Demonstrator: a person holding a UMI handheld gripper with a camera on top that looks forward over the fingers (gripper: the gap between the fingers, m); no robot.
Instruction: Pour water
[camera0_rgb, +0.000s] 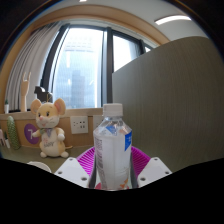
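The fingers (112, 170) clamp a capped plastic water bottle (112, 150) at its mid-body; it looks thin-walled, slippery and fairly light.

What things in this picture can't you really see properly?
- Water bottle, gripper view: its bottom is cut off between the fingers, so how full it is stays unknown.
- Gripper: whether both pads press on the bottle is unclear.
- Bottle label: print too small to read.
- Items left of the toy mouse: too small and edge-cut to name.
- Any cup to pour into: none visible; the grey partition blocks what is behind it.
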